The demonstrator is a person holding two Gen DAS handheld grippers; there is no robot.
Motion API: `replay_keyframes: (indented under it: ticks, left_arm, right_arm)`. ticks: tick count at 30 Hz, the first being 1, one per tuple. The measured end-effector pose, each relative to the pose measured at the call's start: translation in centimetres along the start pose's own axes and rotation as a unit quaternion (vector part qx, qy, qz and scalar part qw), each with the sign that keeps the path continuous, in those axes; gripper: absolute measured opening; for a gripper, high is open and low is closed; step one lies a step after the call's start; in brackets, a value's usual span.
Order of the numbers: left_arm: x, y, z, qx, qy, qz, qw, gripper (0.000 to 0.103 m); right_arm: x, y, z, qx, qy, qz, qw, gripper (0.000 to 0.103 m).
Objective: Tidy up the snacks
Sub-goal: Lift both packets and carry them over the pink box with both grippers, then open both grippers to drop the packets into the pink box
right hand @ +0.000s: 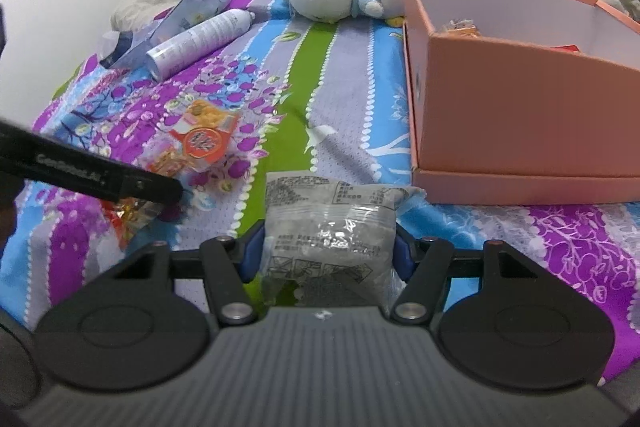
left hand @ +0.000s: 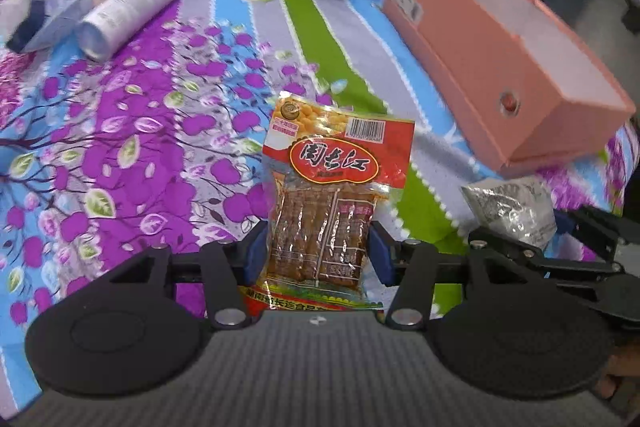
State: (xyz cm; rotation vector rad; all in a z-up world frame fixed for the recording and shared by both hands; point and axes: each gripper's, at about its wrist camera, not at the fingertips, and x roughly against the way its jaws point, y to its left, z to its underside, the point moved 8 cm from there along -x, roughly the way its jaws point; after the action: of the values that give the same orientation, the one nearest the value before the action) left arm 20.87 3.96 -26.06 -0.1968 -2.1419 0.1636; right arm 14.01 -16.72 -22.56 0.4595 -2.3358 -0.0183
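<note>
- The left gripper (left hand: 318, 251) pinches a red see-through snack packet (left hand: 332, 195)
- The right gripper (right hand: 328, 253) pinches a grey see-through snack bag (right hand: 330, 227)
- Both are near the open pink cardboard box (right hand: 520, 107), with bare flowery bedsheet (right hand: 340, 75) between

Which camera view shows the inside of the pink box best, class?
The right wrist view: it faces the pink box from its open side, so the pale interior and a few small snacks at the bottom show. The left wrist view catches the pink box at an angle, showing mostly outer walls and bare inner wall, no contents.
</note>
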Motion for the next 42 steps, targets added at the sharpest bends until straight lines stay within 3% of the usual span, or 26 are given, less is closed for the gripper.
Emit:
replay_keyframes:
  ticks: [9,19,32,42]
  left_arm:
    - [6.0,-1.8,-2.5,0.056,-0.067,0.003,0.9961,0.058]
    - [7.8,-7.1,-5.1,0.034,-0.097,0.052,0.9934,0.058]
    - [7.0,-14.8,-10.1,-0.018,-0.123,0.101,0.9871,0.058]
    - [2.0,-20.1,-15.2,-0.039,-0.109,0.118,0.9862,0.058]
  right_arm:
    - [4.5,0.3,-2.8,-0.011,-0.031,-0.007,0.999,0.064]
    - [8.6,-1.2,-5.3,-0.019,-0.079,0.013,0.997,0.064]
    - [11.5,-8.6,-7.7,-0.058,-0.126,0.085,0.987,0.064]
    - [9.4,-14.9,-11.1,-0.077,-0.13,0.121,0.981,0.065]
